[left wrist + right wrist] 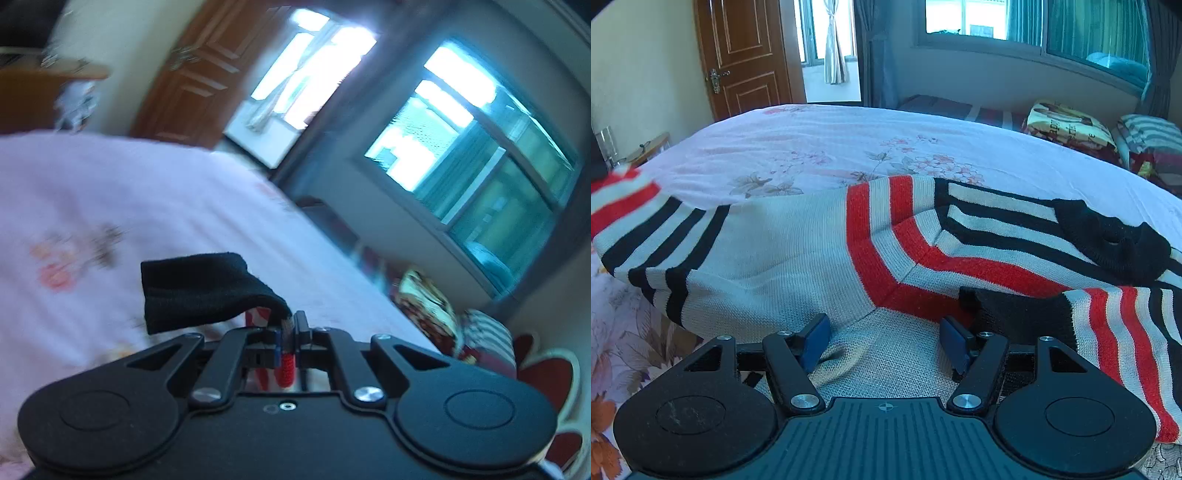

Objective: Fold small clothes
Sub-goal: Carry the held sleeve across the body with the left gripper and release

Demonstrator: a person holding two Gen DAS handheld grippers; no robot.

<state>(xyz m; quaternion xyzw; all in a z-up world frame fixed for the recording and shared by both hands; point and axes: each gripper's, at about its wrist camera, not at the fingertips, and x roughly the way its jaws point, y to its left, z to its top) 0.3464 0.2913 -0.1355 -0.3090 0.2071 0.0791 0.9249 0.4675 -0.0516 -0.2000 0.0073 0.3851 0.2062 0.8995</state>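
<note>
A small knitted sweater (798, 251), cream with red and black stripes and a black collar (1115, 236), lies across the bed in the right wrist view. My right gripper (884, 341) is open, its blue pads (817, 341) resting on the cream fabric near the front edge. My left gripper (291, 332) is shut on the sweater's edge; a black cuff (199, 291) sticks up and left from the jaws, red knit showing between them. That view is tilted and blurred. A lifted striped part (624, 195) shows at the far left of the right wrist view.
The bed has a pale pink floral sheet (849, 147). Folded blankets and pillows (1071, 125) lie at the far right by the window. A brown door (746, 55) stands behind the bed, a small side table (646, 147) at the left.
</note>
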